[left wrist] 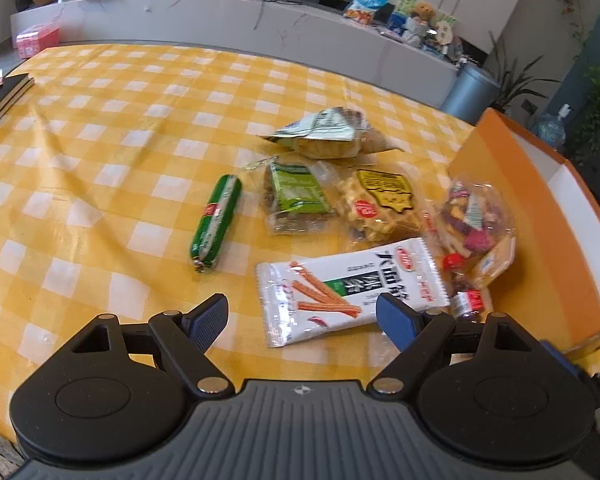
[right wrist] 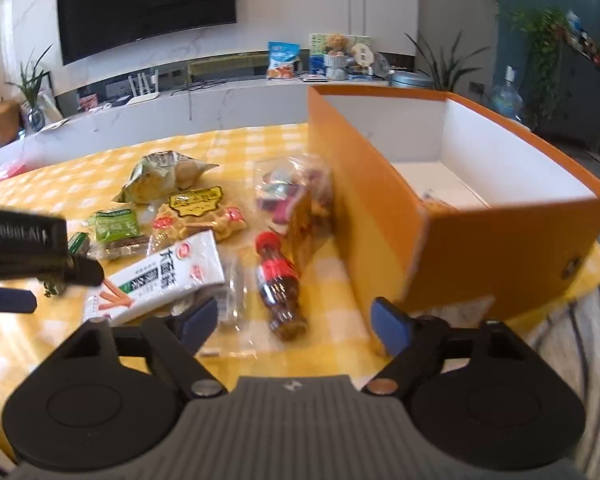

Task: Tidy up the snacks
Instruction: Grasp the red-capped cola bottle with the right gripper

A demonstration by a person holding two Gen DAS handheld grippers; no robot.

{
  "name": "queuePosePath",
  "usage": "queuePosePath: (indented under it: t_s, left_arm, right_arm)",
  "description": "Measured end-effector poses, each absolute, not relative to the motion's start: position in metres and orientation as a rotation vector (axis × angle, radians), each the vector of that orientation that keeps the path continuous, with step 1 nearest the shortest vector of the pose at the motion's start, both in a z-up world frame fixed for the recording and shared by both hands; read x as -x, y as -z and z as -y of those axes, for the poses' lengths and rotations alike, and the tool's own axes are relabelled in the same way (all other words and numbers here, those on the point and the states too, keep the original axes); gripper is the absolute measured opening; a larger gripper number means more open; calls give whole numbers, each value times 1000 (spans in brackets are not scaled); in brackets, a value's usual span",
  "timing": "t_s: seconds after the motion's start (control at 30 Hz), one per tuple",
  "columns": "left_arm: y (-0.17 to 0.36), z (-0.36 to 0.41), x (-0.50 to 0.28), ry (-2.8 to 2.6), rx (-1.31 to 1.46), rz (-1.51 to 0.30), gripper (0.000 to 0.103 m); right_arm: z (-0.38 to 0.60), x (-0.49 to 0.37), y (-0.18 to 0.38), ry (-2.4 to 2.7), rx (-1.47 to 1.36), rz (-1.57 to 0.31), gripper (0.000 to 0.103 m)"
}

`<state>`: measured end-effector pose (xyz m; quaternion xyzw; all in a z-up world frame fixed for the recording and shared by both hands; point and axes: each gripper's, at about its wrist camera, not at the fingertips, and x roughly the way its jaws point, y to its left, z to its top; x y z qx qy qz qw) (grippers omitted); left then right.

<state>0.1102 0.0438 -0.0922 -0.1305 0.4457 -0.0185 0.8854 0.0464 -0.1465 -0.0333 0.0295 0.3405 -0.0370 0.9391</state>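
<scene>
we are holding the left tool (left wrist: 300,316) low over the table (left wrist: 100,168), which is wearing a yellow and white checked cloth, and its blue pads are standing wide apart with nothing pressed between them. the near end of the white spicy-strip packet (left wrist: 348,288) is lying in the gap between the pads, though neither pad is clamping it. just beyond that packet we are seeing the waffle pack (left wrist: 384,204) and the green-labelled cake pack (left wrist: 296,196) side by side, and behind them the crumpled green bag (left wrist: 328,132). the green sausage stick (left wrist: 216,220) is lying alone to the left of the pile, apart from the others. at the right edge of the pile the clear bag of mixed sweets (left wrist: 476,216) is leaning against the orange box (left wrist: 540,208).

we are holding the right tool (right wrist: 296,320) over the same pile from the other side, its pads also spread, with nothing gripped. the small cola-shaped bottle (right wrist: 278,280) with its red cap is lying on the cloth just ahead of the gap, and a clear wrapper (right wrist: 234,300) is lying beside it, near the left pad. the white packet is resting to the left of the bottle. the orange box is standing open on the right, white inside, and we cannot tell what the small thing on its floor is. the left tool's black body is showing at the left edge of the right wrist view.
</scene>
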Motion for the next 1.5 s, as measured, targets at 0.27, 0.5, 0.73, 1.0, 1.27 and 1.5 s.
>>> queuePosePath:
  t_s: [0.27, 0.5, 0.73, 1.0, 1.27, 1.5]
  left_arm:
    - [101, -49, -116, 12, 277, -957, 98]
    - [102, -48, -117, 26, 262, -954, 98]
    - [102, -49, -118, 12, 264, -961, 98]
    - [99, -51, -117, 15, 275, -953, 98]
    - [93, -60, -115, 5, 302, -928, 98]
    - [95, -62, -116, 8, 305, -926, 98]
  right_arm:
    - [134, -80, 47, 118, 33, -765, 78]
    - [129, -90, 55, 121, 45, -800, 76]
    - [140, -84, 56, 92, -40, -803, 33]
    - [142, -76, 58, 72, -62, -828, 26]
    - [150, -39, 57, 25, -112, -869, 27]
    - [151, -51, 51, 53, -128, -828, 55]
